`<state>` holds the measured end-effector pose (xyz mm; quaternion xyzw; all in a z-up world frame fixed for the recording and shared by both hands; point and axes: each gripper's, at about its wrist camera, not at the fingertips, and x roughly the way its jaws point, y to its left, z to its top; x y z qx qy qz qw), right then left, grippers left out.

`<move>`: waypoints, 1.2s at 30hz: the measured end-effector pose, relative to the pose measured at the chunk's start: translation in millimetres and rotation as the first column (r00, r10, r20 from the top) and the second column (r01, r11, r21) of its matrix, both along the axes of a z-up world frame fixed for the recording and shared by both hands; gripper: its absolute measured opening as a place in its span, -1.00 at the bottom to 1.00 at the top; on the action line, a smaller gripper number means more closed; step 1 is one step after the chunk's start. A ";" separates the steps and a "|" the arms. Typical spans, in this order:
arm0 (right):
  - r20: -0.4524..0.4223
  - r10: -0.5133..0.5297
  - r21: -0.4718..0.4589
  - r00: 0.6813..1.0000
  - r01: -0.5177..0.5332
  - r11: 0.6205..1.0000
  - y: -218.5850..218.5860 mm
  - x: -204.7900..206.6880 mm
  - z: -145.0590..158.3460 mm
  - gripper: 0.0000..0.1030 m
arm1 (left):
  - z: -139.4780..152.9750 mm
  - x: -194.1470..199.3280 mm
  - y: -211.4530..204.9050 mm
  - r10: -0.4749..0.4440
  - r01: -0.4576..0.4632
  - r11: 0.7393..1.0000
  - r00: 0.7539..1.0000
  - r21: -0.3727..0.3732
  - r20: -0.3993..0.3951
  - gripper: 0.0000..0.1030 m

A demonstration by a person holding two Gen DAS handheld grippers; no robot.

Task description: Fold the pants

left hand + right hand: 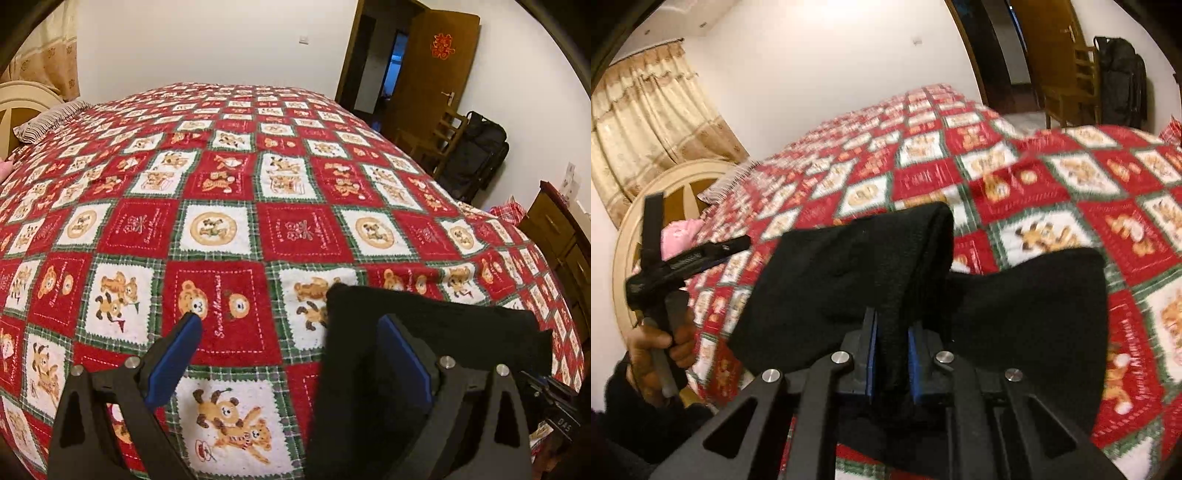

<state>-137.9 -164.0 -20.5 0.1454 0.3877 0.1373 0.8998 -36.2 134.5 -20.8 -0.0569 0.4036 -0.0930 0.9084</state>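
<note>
Right gripper (891, 332) fingers pinch black pants (827, 280) — left gripper (290, 321) fingers spread, level over bedspread (221, 177).

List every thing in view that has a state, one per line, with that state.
left gripper: open, gripping nothing, over the bedspread.
right gripper: shut on the pants.
pants: black, bunched, a thick fold clamped between the right gripper's pads, the rest draping to both sides.
bedspread: spread flat over the bed.
door: open.
curtain: drawn shut.
</note>
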 end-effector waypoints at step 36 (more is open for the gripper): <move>0.103 0.128 -0.138 0.986 -0.113 0.984 13.5 -7.3 33.9 -0.61 | 4.5 3.8 -62.2 -0.098 0.093 0.977 0.995 0.193 0.013 0.92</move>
